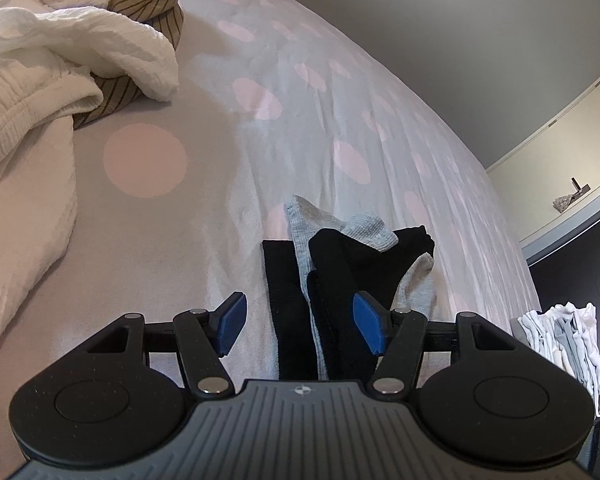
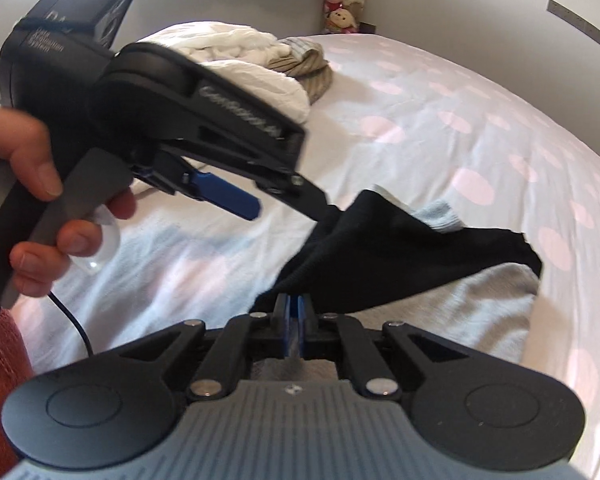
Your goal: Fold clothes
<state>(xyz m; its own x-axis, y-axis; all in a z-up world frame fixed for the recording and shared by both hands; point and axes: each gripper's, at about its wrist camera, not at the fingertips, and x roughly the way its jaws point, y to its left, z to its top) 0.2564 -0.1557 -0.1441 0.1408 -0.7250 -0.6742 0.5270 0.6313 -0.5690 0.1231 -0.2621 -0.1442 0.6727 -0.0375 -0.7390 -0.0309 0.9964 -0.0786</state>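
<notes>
Black sock [image 2: 400,248] | pinched by right gripper [image 2: 295,312] fingers (left gripper [image 1: 298,322] spread)

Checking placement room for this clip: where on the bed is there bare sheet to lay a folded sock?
Bare dotted sheet lies between the white garment pile and the socks. More runs beyond the black sock and grey sock toward the far bed edge. It is crowded at the socks, where the open left gripper and shut right gripper meet.

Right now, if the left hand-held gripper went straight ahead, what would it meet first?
Probably the black sock lying between the open fingers of the left hand-held gripper, atop the grey sock; depth is uncertain.
</notes>
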